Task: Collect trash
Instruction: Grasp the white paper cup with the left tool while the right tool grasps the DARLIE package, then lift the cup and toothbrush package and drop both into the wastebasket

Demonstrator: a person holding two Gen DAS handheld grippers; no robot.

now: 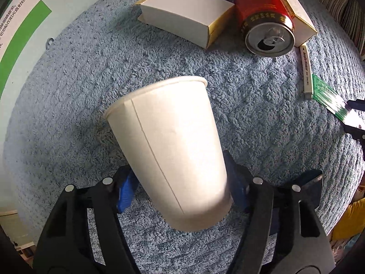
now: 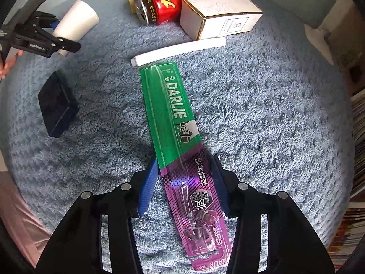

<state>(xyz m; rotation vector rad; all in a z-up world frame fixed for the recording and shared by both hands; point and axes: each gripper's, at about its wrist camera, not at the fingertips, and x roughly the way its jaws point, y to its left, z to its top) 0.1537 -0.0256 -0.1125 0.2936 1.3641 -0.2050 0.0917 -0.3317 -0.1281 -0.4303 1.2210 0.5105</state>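
Note:
A white paper cup lies on its side on the blue fluffy mat, rim pointing away from me. My left gripper is shut on the cup near its base, a blue pad pressed to each side. The right wrist view shows that same left gripper and cup at the upper left. A long green and purple toothbrush package lies flat on the mat. My right gripper is shut on it across its width, where green meets purple. In the left wrist view, the right gripper shows at the right edge.
At the far side of the mat lie a red drink can, opened and on its side, a white and gold box and a white marker pen. A small black box sits at the left. Stacked books line the right edge.

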